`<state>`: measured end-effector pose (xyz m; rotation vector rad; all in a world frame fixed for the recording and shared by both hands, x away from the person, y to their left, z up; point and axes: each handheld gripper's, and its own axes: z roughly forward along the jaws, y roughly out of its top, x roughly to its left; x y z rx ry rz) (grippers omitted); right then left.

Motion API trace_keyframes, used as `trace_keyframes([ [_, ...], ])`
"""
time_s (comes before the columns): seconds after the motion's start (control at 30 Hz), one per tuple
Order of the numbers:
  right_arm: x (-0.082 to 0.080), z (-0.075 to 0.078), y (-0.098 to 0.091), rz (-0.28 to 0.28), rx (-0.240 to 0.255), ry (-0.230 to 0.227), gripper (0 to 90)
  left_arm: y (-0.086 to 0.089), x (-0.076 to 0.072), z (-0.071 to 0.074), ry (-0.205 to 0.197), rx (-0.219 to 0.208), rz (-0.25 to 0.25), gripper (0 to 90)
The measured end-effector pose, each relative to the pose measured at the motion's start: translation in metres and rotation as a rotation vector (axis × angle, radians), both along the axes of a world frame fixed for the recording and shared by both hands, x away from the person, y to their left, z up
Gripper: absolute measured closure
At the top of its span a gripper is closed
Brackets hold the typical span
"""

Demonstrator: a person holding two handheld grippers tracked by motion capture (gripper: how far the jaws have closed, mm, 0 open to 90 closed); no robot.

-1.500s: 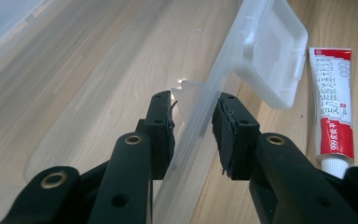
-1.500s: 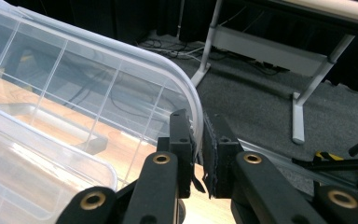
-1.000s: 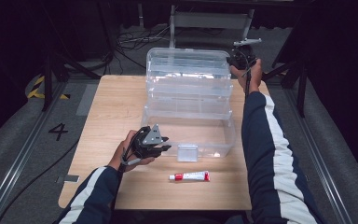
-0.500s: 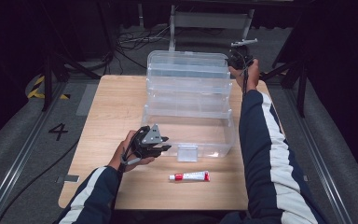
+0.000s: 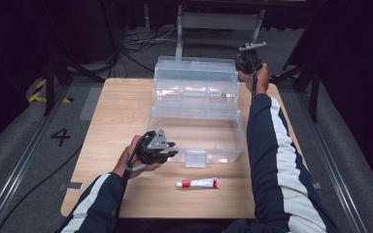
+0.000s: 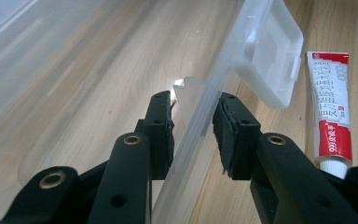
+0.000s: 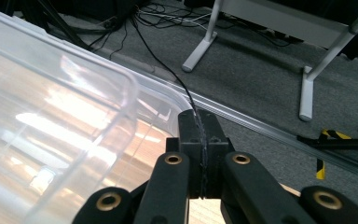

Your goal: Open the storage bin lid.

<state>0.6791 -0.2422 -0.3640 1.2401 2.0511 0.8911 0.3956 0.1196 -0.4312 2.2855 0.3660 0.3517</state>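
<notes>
my left gripper [image 6: 193, 123] clamps the clear box's [image 5: 196, 141] front wall to steady it. my right gripper [image 7: 200, 156], jaws just closing to shut on nothing, sits by the lid's [image 7: 51, 116] far corner, perhaps to push it.

Clear box [image 5: 196, 111] — tube [image 5: 197, 183] nearby

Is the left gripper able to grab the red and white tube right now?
Probably not right away. The left gripper is clamped on the front wall of the clear box, so it must let go first. After that the tube lies close by on bare table, with nothing in between.
</notes>
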Motion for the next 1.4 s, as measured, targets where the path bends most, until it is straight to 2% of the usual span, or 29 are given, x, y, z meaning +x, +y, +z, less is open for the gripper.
trace_keyframes([
  [0.17,0.000,-0.002,0.002,0.000,-0.014,0.010,90.0,0.000,0.000,0.000,0.002,0.000,0.002,68.1],
  [0.73,-0.010,0.006,-0.003,-0.001,-0.006,-0.009,89.9,0.001,0.000,0.000,0.004,0.000,0.001,68.1],
  [1.07,-0.027,0.015,-0.006,0.018,-0.006,-0.037,88.5,0.001,0.000,0.001,0.000,0.006,0.002,68.2],
  [1.4,-0.056,0.020,-0.013,0.047,0.004,-0.066,85.7,0.001,0.000,0.000,0.000,0.005,0.002,68.0],
])
